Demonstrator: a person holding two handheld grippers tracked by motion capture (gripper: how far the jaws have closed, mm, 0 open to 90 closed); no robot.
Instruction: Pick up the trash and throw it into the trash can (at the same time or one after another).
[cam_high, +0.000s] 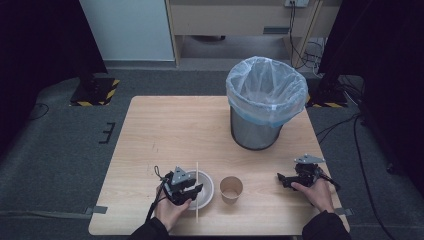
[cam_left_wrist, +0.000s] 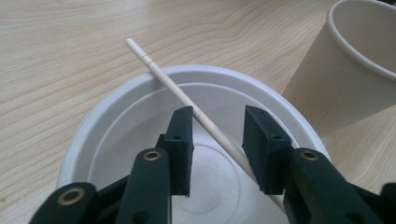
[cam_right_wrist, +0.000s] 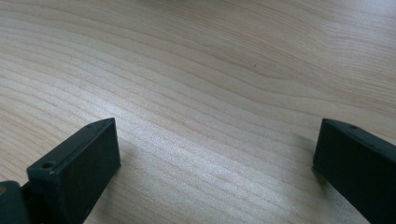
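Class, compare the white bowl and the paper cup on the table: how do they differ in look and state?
The bowl is white, wide and shallow; the paper cup is tan, narrower and taller. A wooden stick lies across the bowl, with the left gripper open around it; the cup holds nothing visible. Both stand upright, side by side on the wooden table.

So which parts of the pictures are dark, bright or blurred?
High view: dim, black side edges, pale table. Left gripper view: bright, jaws slightly soft, stick and bowl sharp. Right gripper view: soft glare on the wood, jaw shadows.
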